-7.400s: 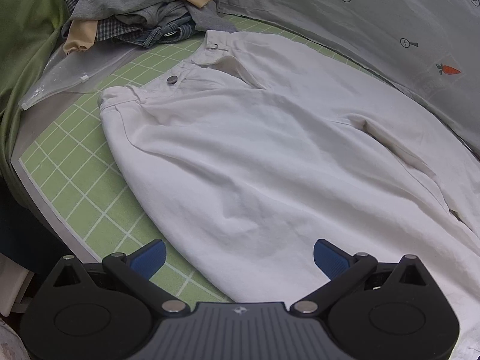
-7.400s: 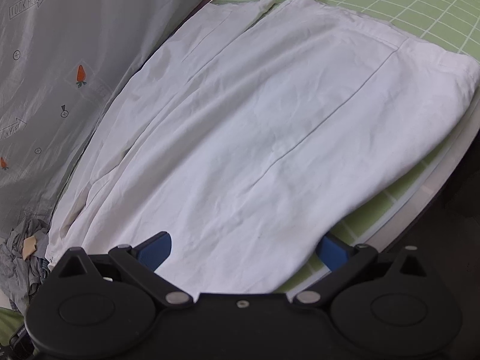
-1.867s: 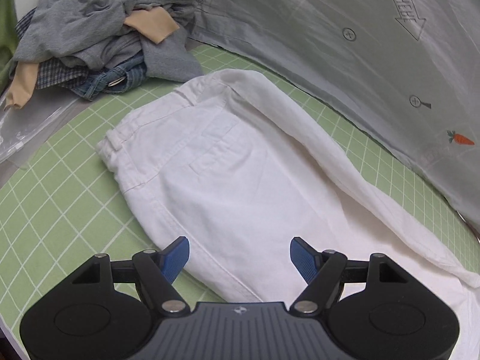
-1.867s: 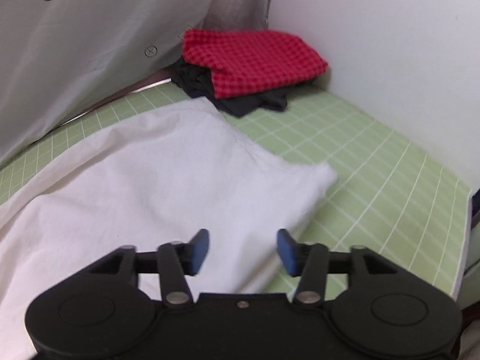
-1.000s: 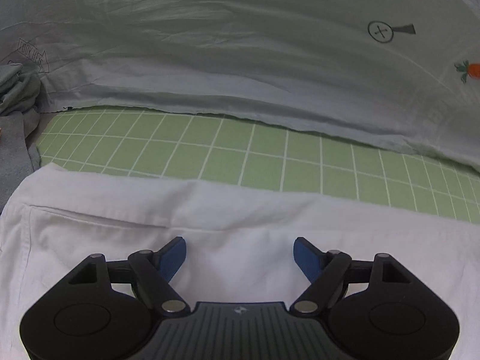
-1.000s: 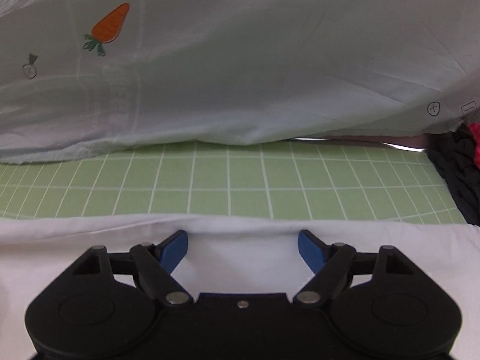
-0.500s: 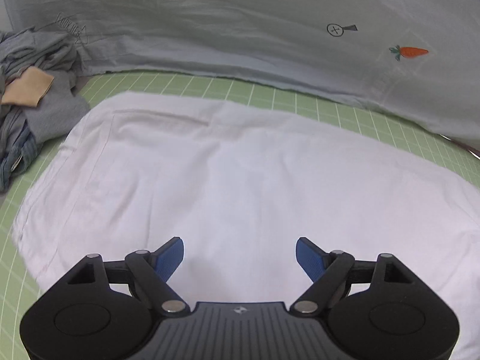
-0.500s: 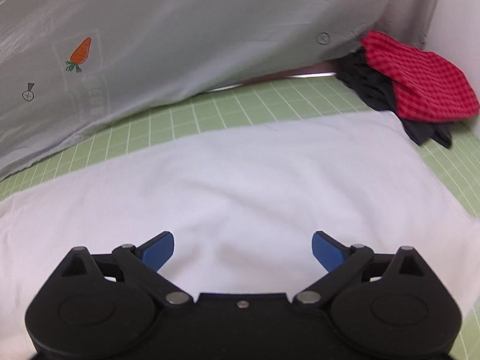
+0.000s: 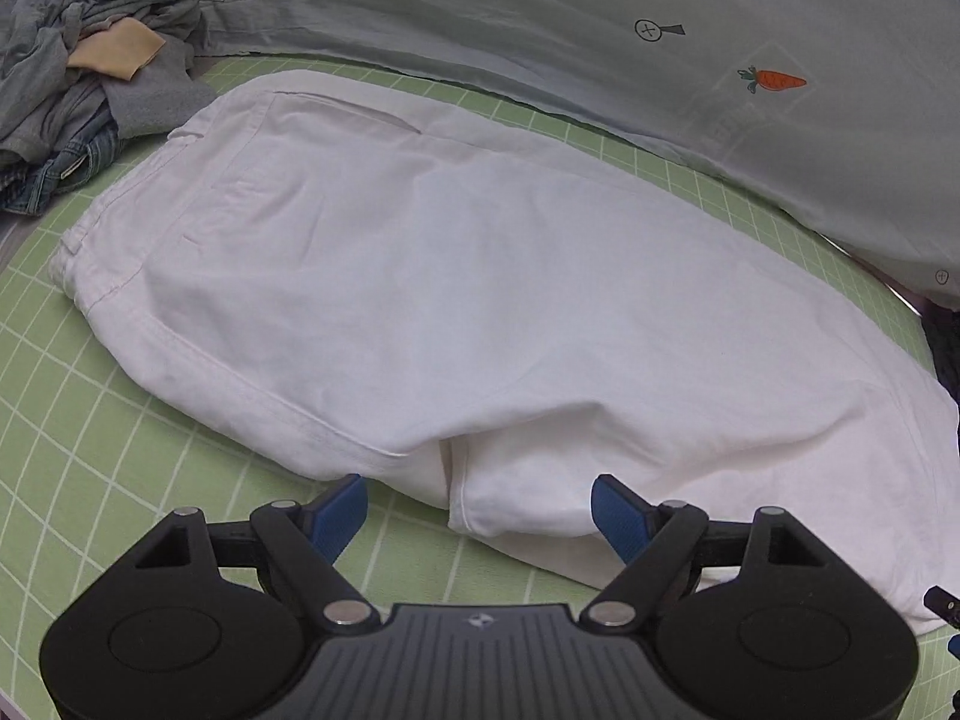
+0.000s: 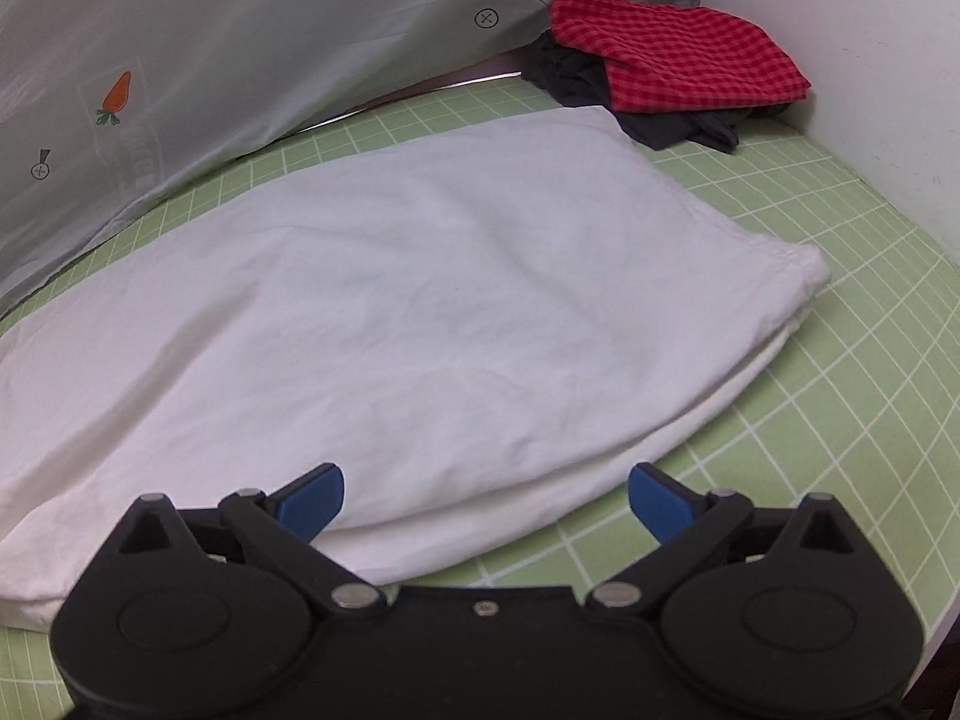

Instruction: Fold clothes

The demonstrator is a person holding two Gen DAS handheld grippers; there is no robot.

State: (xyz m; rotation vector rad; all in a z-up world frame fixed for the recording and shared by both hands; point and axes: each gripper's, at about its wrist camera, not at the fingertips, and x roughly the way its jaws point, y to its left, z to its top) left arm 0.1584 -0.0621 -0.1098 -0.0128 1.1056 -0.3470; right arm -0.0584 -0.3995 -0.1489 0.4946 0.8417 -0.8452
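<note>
I am holding both claws wide and empty: left claw (image 9: 477, 507) nearest the white trousers (image 9: 456, 300) waist end, right claw (image 10: 485, 495) nearest the hems, their length lying crosswise ahead.

matt white cotton trousers (image 9: 456, 276), smooth gridded mat (image 9: 72, 432), red checked cloth (image 10: 672, 54)

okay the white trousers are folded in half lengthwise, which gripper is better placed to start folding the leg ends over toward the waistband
Probably the right gripper: it hovers open near the leg end of the white trousers, hems to its right. The left gripper, also open, sits mid-length, nearer the waistband.
</note>
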